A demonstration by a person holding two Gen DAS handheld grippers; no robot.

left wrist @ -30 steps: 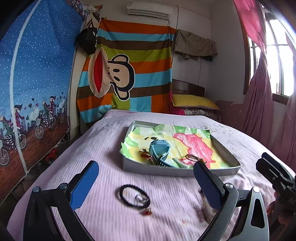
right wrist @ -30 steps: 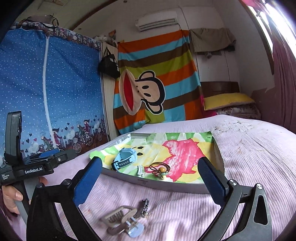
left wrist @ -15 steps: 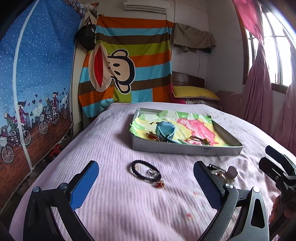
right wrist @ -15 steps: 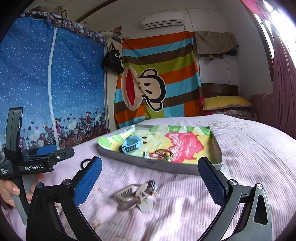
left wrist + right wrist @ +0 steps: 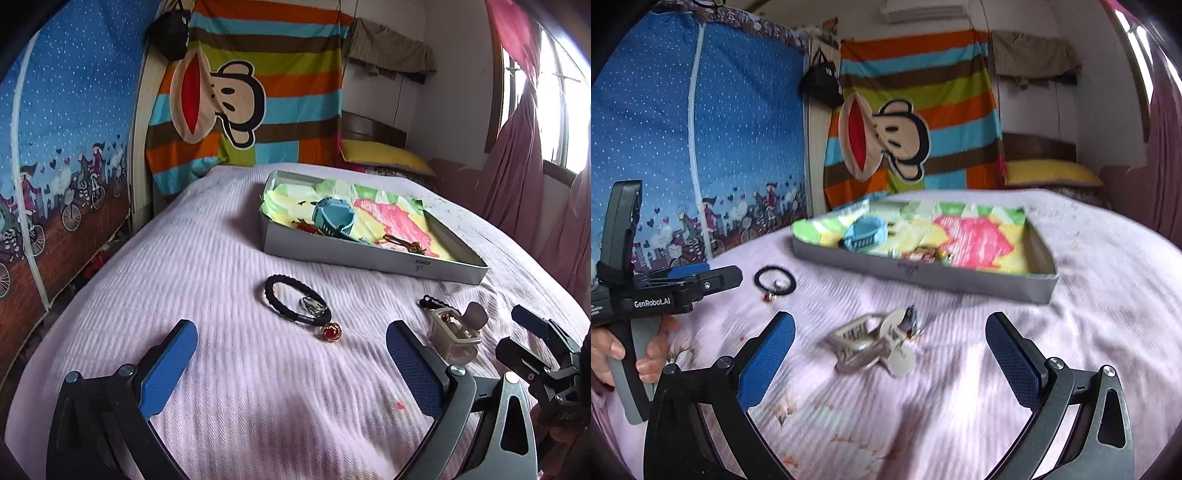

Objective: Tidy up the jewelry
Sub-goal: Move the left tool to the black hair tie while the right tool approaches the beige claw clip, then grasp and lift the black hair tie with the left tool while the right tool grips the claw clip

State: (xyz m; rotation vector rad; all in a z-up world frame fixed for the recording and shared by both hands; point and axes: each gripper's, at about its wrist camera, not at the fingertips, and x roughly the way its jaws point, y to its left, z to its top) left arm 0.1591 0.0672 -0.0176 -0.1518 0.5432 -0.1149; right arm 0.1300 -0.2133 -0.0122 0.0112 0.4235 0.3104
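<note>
A grey tray (image 5: 354, 256) (image 5: 923, 275) lined with colourful paper lies on the pink bed, holding a blue watch (image 5: 332, 219) (image 5: 864, 234) and small trinkets. In front of it lie a black bracelet (image 5: 295, 301) (image 5: 775, 280), a silver ring (image 5: 313, 304), a red-stoned ring (image 5: 331, 332) and beige hair clips (image 5: 458, 332) (image 5: 875, 341). My left gripper (image 5: 291, 369) is open just short of the bracelet and rings. My right gripper (image 5: 890, 362) is open with the hair clips between and just beyond its fingertips.
The pink bedspread (image 5: 221, 258) spreads all around the tray. A striped monkey blanket (image 5: 251, 92) hangs behind, a blue wardrobe (image 5: 701, 147) stands at the left, pink curtains (image 5: 517, 166) at the right. A hand (image 5: 613, 347) holds the left gripper's handle.
Both grippers have drawn back from the tray and dipped toward the loose items on the bedspread. The bracelet, rings and clips now sit nearer the fingertips. Both stay open.
</note>
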